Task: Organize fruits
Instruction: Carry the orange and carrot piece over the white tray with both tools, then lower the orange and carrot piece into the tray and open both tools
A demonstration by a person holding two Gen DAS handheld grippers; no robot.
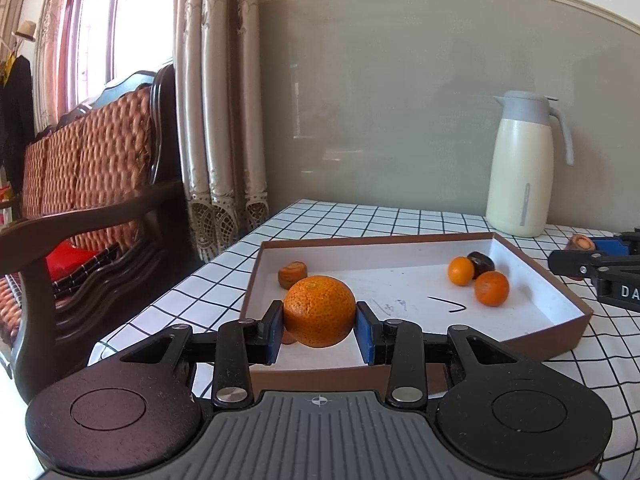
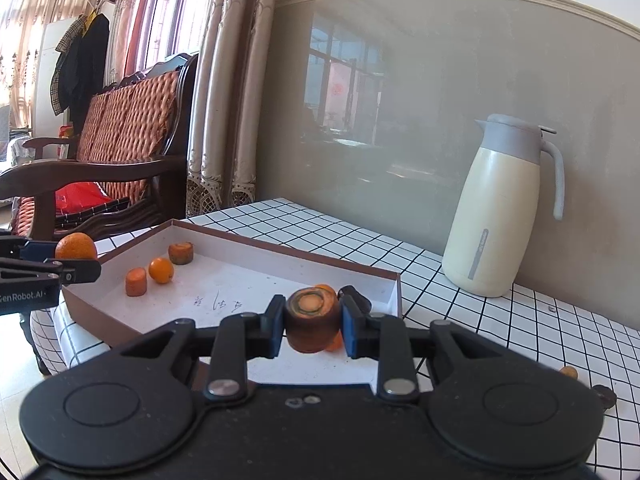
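My left gripper [image 1: 320,330] is shut on a large orange [image 1: 320,310], held over the near left part of the shallow brown box [image 1: 560,292]. Inside the box lie a carrot chunk [image 1: 293,275], two small oranges [image 1: 491,288] and a dark fruit [image 1: 482,263]. My right gripper [image 2: 313,330] is shut on a carrot chunk [image 2: 313,318] over the box's near right corner [image 2: 394,280]. In the right wrist view the box holds a small orange [image 2: 161,270] and two carrot pieces [image 2: 136,281], and the left gripper with its orange [image 2: 76,246] shows at the left edge.
A cream thermos jug [image 1: 522,164] stands at the back right of the checked tablecloth [image 1: 340,220]. A wooden sofa [image 1: 92,184] and curtains [image 1: 220,120] are to the left. A small orange piece [image 2: 569,372] and a dark item [image 2: 605,396] lie on the cloth at the right.
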